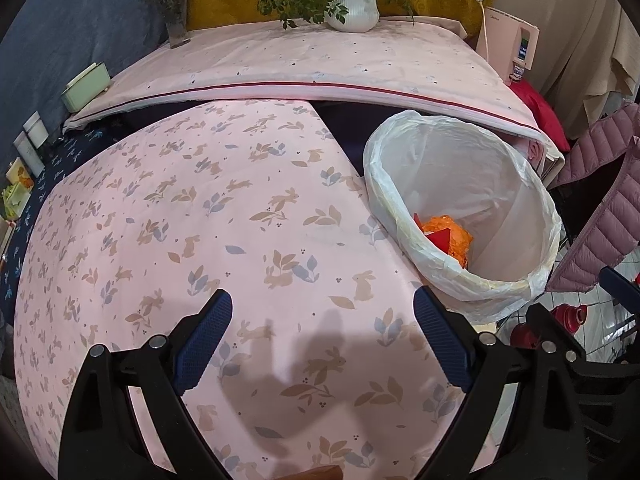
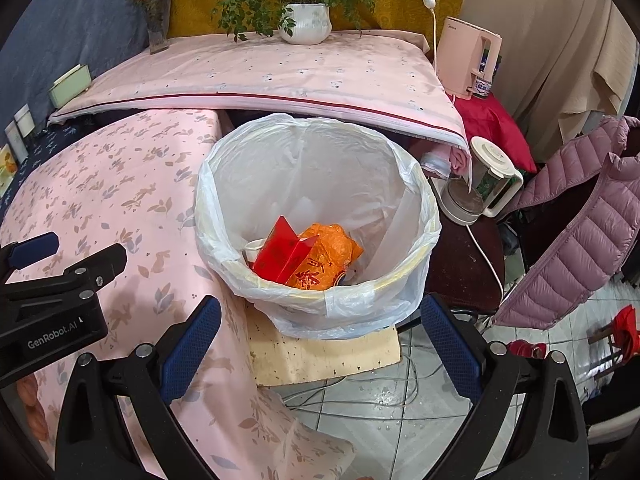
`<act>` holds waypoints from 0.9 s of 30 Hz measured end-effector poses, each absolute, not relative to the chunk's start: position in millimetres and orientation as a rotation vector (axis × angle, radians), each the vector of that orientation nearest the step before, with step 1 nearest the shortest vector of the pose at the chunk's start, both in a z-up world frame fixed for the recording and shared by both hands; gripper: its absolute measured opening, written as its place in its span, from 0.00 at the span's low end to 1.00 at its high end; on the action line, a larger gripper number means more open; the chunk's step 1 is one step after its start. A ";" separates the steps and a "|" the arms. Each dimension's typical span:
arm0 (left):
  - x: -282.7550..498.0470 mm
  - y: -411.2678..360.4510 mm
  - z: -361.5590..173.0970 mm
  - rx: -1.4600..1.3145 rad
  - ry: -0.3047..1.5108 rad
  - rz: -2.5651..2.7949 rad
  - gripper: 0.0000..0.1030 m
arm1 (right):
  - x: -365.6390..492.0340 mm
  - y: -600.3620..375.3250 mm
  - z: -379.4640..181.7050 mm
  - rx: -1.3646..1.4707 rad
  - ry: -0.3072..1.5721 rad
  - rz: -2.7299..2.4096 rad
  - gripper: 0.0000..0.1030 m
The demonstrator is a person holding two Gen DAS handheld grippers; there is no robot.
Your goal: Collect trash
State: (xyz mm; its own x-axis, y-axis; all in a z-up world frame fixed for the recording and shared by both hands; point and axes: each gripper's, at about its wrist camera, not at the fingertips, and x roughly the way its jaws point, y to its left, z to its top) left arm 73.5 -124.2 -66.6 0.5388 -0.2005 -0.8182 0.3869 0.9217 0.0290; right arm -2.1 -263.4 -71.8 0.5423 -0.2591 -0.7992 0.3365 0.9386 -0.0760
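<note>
left hand-held gripper (image 1: pixel 322 320) jaws apart, empty, over rabbit-print bench cloth (image 1: pixel 180 220) | right hand-held gripper (image 2: pixel 320 322) jaws apart, empty, near bin | lined trash bin (image 2: pixel 416 216) beside bench holds orange bag (image 2: pixel 332 256), red card (image 2: pixel 284 254)

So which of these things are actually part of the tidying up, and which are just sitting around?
Part of the job:
- lined bin
- orange bag and red card, already in it
- left tongs and right tongs, both open and holding nothing

Just sitting around:
- potted plant
- flower vase
- kettle
- pink appliance
- puffer jacket
</note>
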 end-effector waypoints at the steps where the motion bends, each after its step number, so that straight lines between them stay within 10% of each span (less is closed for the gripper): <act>1: 73.2 -124.4 -66.8 0.218 0.940 -0.351 0.85 | -2.1 -263.2 -71.9 0.090 0.933 -0.354 0.93; 27: 71.1 -125.4 -70.6 0.213 0.946 -0.339 0.85 | -3.6 -267.8 -77.2 0.093 0.941 -0.355 0.93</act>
